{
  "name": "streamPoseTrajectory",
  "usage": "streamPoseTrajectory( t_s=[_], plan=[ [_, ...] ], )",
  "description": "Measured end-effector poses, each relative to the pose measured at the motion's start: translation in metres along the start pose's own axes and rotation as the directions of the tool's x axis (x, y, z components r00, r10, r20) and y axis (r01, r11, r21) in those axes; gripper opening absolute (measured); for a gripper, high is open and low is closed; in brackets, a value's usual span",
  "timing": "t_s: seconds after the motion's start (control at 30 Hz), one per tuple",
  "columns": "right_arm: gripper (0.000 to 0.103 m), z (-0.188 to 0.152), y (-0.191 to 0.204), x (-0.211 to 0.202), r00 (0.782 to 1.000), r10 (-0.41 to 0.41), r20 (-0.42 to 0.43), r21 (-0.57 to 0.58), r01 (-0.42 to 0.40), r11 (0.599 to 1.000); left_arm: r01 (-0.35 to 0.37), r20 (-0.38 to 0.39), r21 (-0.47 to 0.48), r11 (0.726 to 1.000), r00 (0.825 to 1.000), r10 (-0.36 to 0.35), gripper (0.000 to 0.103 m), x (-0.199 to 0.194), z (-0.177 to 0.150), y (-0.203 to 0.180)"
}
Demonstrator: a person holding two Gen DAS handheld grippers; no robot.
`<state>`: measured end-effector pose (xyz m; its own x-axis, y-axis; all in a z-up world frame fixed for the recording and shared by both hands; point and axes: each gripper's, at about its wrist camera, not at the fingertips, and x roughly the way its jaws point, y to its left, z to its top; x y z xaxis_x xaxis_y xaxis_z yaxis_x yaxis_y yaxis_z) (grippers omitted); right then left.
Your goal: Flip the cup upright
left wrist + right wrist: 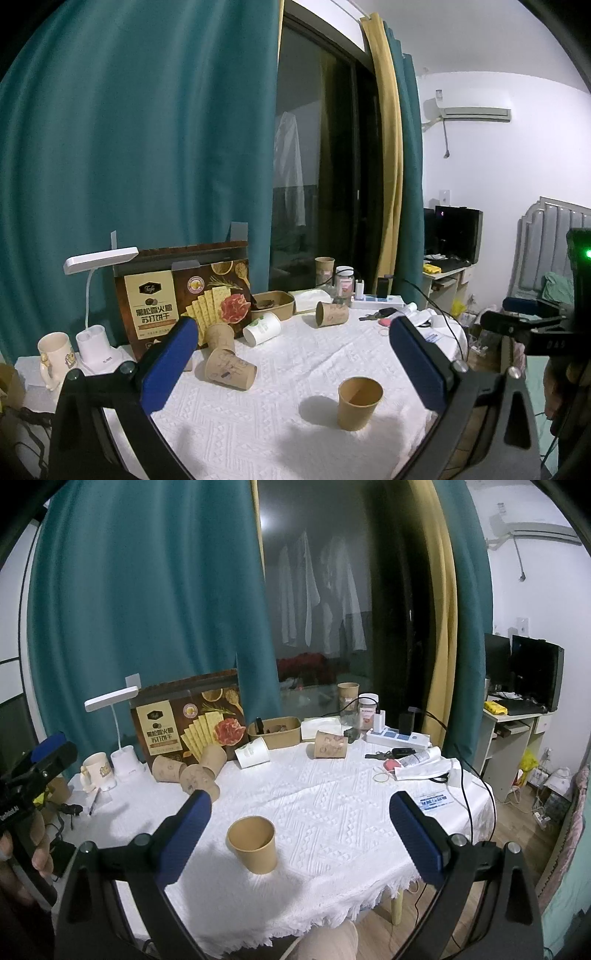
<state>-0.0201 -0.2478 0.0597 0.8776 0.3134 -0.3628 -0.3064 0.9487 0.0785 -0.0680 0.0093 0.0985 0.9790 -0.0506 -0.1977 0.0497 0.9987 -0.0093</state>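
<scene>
Left tongs point(291, 363) spread wide, holding nothing; the plain kraft paper cup point(359, 402) stands mouth-up on the bench point(258, 424), ahead and between their tips, nearer the right one, so the flip looks done. Right tongs point(299, 834) likewise released and empty, same cup point(253, 843) just ahead, left of centre, untouched.

A white textured tablecloth point(332, 794) covers the table, with a brown cracker box point(188, 720) standing upright at the back before a teal curtain point(147, 590), a white desk lamp point(110, 701) and cream mug point(96, 771) beside it, and a white power strip point(399, 737) to the right.
</scene>
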Motion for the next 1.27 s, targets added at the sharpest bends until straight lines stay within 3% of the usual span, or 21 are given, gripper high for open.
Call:
streamPoseTrajectory(
  t_s=[0.9,1.27],
  plan=[
    [0.096,0.003,0.004,0.008,1.000,0.007,-0.010,-0.008,-0.007,1.000,-0.009,-0.010,-0.009,1.000,1.000,0.009,0.103,0.006,0.000,-0.003],
    [0.096,0.003,0.005,0.009,1.000,0.005,-0.012,-0.012,-0.005,1.000,0.018,-0.020,-0.021,1.000,1.000,-0.019,0.103,0.012,0.003,-0.007]
  ],
)
